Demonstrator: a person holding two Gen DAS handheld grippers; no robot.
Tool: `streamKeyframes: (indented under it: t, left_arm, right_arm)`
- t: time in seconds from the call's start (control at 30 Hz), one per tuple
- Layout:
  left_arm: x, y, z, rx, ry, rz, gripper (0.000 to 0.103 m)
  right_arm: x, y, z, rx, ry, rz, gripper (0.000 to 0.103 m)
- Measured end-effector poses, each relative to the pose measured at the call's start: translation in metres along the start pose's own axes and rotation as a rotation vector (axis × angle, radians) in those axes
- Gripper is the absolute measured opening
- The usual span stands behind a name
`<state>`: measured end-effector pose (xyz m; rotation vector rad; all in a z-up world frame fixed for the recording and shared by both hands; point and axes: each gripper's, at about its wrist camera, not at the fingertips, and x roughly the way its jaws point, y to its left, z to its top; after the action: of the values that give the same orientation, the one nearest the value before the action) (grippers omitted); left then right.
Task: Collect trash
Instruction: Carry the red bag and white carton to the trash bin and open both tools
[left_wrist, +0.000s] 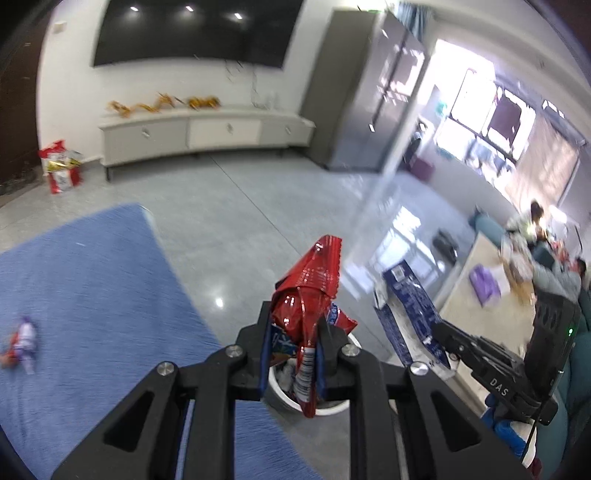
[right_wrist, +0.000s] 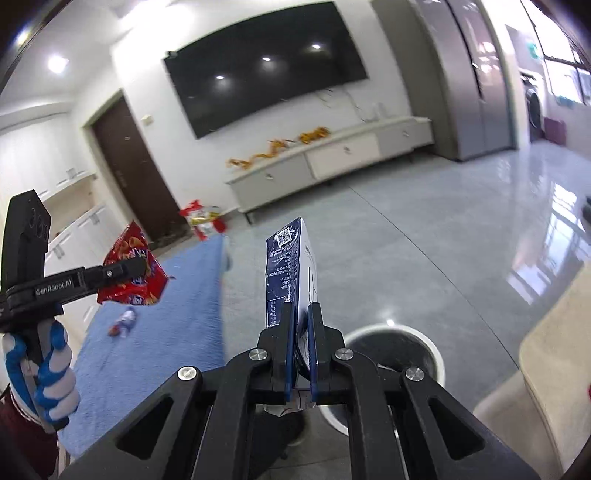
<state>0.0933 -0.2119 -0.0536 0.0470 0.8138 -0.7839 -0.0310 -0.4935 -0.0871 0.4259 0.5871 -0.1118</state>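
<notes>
My left gripper (left_wrist: 295, 332) is shut on a crumpled red snack bag (left_wrist: 314, 291) and holds it above a white-rimmed round bin (left_wrist: 284, 397) on the floor. The bag also shows at the left of the right wrist view (right_wrist: 133, 273). My right gripper (right_wrist: 300, 314) is shut on a flattened dark blue carton (right_wrist: 288, 273), just left of the same bin (right_wrist: 436, 354). The carton also shows in the left wrist view (left_wrist: 406, 310). A small crumpled wrapper (left_wrist: 22, 341) lies on the blue rug (left_wrist: 92, 288); it also shows in the right wrist view (right_wrist: 123, 321).
A red and white bag (left_wrist: 61, 168) stands by the dark door. A low white TV cabinet (left_wrist: 207, 133) runs along the far wall under a large TV. A beige table edge (right_wrist: 554, 350) is at the right. Grey tiled floor (left_wrist: 277, 206) lies between.
</notes>
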Motion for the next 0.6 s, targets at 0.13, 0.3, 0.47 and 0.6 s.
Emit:
streamKeyframes:
  t: [0.13,0.3,0.47,0.6]
  left_arm:
    - [0.059,-0.019,-0.005,0.035,0.094,-0.012,0.018]
    - [0.119,-0.034,-0.018,0.063,0.189,-0.025,0.019]
    - [0.17,-0.045,-0.022,0.074,0.253,-0.038,0.021]
    - [0.203,-0.049,-0.026,0.074,0.301,-0.05,0.023]
  right_arm:
    - [0.026,-0.031,-0.01,0.068,0.044,-0.038,0.007]
    - [0.058,-0.064,-0.021,0.139,0.1,-0.071,0.007]
    - [0.086,-0.087,-0.03,0.176,0.141,-0.096,0.007]
    - [0.109,-0.104,-0.037,0.204,0.178,-0.116,0.01]
